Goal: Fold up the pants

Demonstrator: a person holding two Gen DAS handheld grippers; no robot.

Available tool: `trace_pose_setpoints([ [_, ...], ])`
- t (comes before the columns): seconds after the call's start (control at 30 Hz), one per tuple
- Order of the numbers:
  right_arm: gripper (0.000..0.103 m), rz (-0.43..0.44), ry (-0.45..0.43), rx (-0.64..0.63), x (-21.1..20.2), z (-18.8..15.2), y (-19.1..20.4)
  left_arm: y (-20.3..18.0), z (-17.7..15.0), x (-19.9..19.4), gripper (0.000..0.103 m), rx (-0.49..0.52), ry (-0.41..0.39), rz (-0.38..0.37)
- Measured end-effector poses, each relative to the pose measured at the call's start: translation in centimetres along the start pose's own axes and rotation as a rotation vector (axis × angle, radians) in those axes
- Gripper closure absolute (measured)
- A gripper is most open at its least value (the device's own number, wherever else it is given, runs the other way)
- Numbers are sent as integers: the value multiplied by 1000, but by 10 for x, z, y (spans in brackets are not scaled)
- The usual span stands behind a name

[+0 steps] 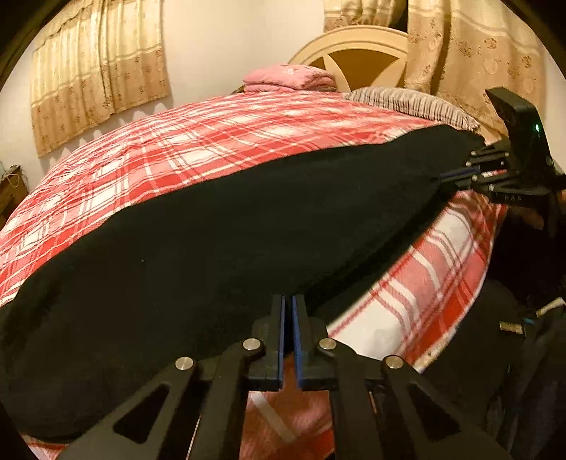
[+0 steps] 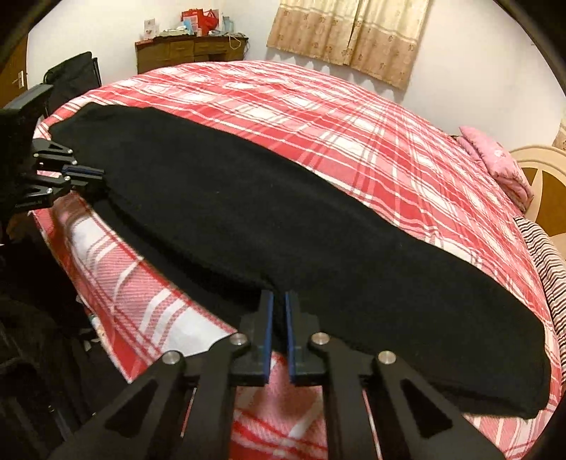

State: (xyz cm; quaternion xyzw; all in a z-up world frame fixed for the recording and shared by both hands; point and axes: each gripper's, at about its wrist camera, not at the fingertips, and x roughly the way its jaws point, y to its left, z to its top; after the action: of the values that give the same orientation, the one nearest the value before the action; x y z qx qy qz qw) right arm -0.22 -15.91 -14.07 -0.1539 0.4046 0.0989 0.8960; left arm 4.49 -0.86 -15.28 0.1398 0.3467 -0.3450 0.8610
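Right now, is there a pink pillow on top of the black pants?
No, the pink pillow sits far up by the headboard, away from the black pants.

We see black pants (image 2: 247, 212) stretched lengthwise along the near edge of a bed covered in a red-and-white plaid blanket (image 2: 353, 134). Our right gripper (image 2: 278, 300) pinches the near hem of the fabric between its blue-lined fingers (image 2: 269, 318). The left gripper (image 2: 95, 173) clamps the far end, by the bed's left corner. A pink pillow (image 2: 495, 159) and a striped pillow (image 2: 544, 254) lie at the right edge, by a cream headboard (image 2: 537, 155). A wooden dresser (image 2: 191, 53) stands against the back wall, beside beige curtains (image 2: 353, 32).
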Motion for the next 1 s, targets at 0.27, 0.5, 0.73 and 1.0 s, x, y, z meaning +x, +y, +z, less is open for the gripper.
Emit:
trace_pose_setpoints([
  [0.27,102,-5,30,-10,10,-19,2,2,-7,-3,99,-13,13,-69],
  [0.5,73,38,-25,43,-10,-14,-11,17,8,-31,98,-57,-96,-27],
  [0.73,62,-26,-61,109,-6,-10,-24,39,-1,-1,98,-164,-14,108],
  [1.0,63,-42,19,89,8,-18,-29,45,-16,-5,98,-237,-44,48],
])
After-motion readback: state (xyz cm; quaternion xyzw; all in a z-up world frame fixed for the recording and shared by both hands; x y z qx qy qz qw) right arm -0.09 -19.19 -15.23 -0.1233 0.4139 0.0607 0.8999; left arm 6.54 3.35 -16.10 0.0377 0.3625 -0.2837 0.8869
